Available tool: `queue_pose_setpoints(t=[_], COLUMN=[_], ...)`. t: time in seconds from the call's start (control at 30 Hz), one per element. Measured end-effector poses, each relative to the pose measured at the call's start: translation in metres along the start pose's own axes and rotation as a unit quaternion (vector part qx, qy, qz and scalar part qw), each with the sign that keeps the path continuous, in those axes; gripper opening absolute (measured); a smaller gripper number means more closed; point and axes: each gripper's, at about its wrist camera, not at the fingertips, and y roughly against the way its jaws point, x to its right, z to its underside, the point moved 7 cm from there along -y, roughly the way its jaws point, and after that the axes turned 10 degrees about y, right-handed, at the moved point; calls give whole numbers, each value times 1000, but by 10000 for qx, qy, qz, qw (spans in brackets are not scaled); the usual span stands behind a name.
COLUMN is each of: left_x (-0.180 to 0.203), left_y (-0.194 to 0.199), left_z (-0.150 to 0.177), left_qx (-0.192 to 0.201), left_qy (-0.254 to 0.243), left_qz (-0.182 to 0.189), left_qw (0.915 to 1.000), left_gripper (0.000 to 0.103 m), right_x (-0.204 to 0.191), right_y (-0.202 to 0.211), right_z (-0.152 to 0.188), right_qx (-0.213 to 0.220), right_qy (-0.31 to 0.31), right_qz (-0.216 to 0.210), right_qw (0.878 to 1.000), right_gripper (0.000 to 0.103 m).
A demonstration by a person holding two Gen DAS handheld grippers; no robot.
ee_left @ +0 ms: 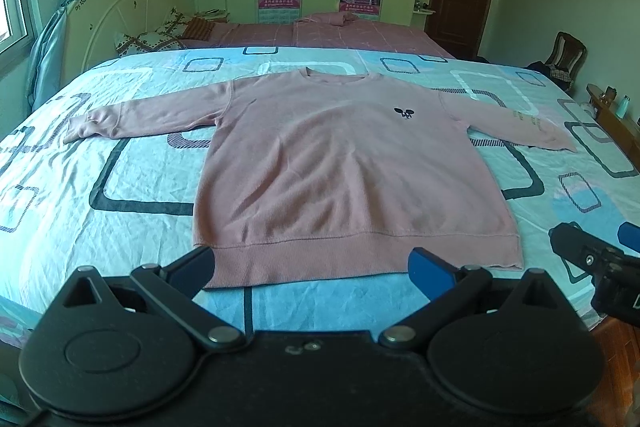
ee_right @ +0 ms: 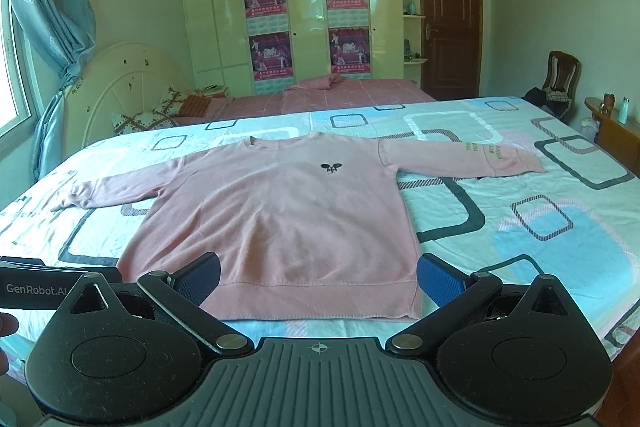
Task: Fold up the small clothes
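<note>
The bed (ee_left: 120,155) fills most of both views, and its sheet is light blue with dark and white rounded squares. On the middle of the bed lies the pink sweatshirt (ee_left: 340,167), flat and face up, with the neck at 12 o'clock and the ribbed hem at 6 o'clock, near the edge of the bed. Both sleeves are spread out, one to 9 o'clock and one to 3 o'clock, and the sleeve at 3 o'clock carries some small print near the cuff. A small dark emblem (ee_left: 404,113) sits on the chest, a little toward 2 o'clock from the middle of the shirt. Behind this bed, at 12 o'clock, stands a second bed with a pink cover (ee_right: 360,91), and behind it a pale wardrobe (ee_right: 304,7) with four posters on its doors. The left tongs (ee_left: 312,267) hang just over the hem, wide apart and holding nothing, with the hem showing between the blue pads. The right tongs (ee_right: 318,277) are also wide apart and hold nothing; they hang over the hem near its corner at 3 o'clock.
</note>
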Motion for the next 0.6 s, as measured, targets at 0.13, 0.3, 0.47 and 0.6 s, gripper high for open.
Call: queue_pose_setpoints(t=[0.13,0.3,0.47,0.6], left_x=[-1,-2,-2,-1], left_y=[0,-1,-2,-3], left_z=[-1,-2,-2,-1], left_qx=[-6,-6,-15,-30], left_qy=[3,3,0,2], left_qz=[-1,-3,8,-13], left_qw=[10000,10000,10000,10000], left_gripper=[102,102,102,102], right_x=[0,1,2,4], right_y=[-1,-2,-3,-3], right_z=[-1,-1,-1,-1], right_qx=[0,-1,-13,-27], right_qy=[2,-4,-14,-17], right_qz=[16,22,19,22], right_qw=[10000,10000,10000,10000], right_gripper=[103,103,103,103])
